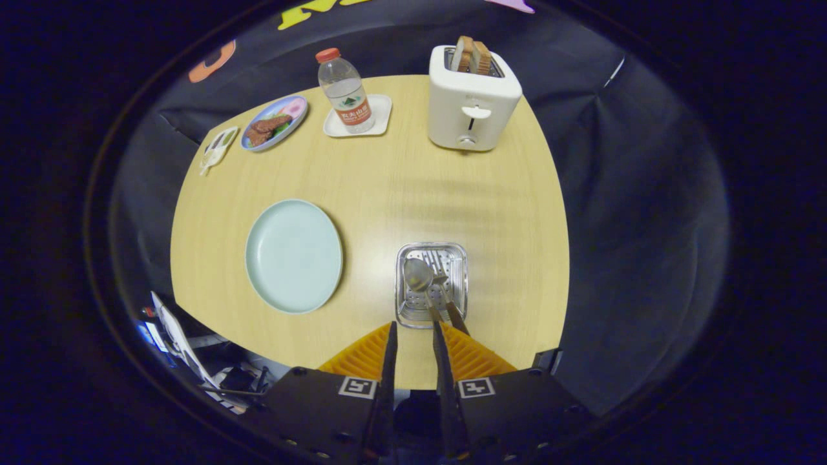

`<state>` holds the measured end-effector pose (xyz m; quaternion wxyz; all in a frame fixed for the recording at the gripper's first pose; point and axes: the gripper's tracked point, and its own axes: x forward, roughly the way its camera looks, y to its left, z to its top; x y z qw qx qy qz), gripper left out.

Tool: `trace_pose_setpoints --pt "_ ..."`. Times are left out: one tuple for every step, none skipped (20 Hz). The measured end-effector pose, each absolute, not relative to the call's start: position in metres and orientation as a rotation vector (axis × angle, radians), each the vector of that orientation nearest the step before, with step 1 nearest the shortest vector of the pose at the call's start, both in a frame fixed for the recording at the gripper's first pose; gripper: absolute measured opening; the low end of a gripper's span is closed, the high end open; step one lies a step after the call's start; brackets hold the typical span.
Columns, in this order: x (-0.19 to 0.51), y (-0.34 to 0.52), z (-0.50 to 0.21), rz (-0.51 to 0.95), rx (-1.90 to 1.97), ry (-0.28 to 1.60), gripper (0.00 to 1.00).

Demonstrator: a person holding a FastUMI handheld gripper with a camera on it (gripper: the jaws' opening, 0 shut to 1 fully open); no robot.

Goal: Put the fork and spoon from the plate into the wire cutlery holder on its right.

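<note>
The spoon (418, 274) and the fork (446, 284) both stand in the wire cutlery holder (431, 284), bowl and tines leaning toward its far side, handles slanting back toward you over its near rim. Your gripper (413, 329) hangs just short of that rim, its fingers a narrow gap apart and closed on nothing; the spoon's handle ends right at the mouth of that gap, and whether it touches a fingertip cannot be told from here.

To the holder's left the pale plate (294, 255) lies bare, well apart from the holder, with a strip of open wood between them. The plate's near edge sits close to the table (400, 181) edge on your side, and the holder sits nearly as close to it. To the holder's right, bare wood runs out to the table's right edge.

Beyond the holder, a wide band of tabletop lies open up to the far row: a white toaster (473, 97) with bread slices (471, 55) in it, a water bottle (344, 90) on a small white tray (381, 113), a patterned dish of food (274, 121), and a small card (218, 148) at the far left corner.
</note>
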<state>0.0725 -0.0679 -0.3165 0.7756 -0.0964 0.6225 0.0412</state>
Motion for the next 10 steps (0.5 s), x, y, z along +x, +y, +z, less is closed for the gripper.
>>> trace_pose_setpoints --pt "0.072 -0.063 -0.315 0.098 -0.208 1.324 0.34" --pt "0.067 -0.055 -0.313 0.116 -0.199 1.308 0.36" --pt "0.062 -0.048 -0.311 0.131 -0.192 1.29 0.48" --pt "0.055 -0.039 -0.308 0.145 -0.187 1.272 0.59" --pt "0.05 -0.028 -0.307 0.169 -0.182 1.257 0.61" --pt "0.045 -0.021 -0.306 0.182 -0.189 1.242 0.7" --pt "0.04 -0.013 -0.304 0.19 -0.204 1.221 0.79" --pt "0.037 -0.007 -0.301 0.19 -0.218 1.196 0.84" --pt "0.036 -0.001 -0.298 0.183 -0.225 1.166 0.9" --pt "0.035 0.007 -0.293 0.185 -0.229 1.136 0.93"
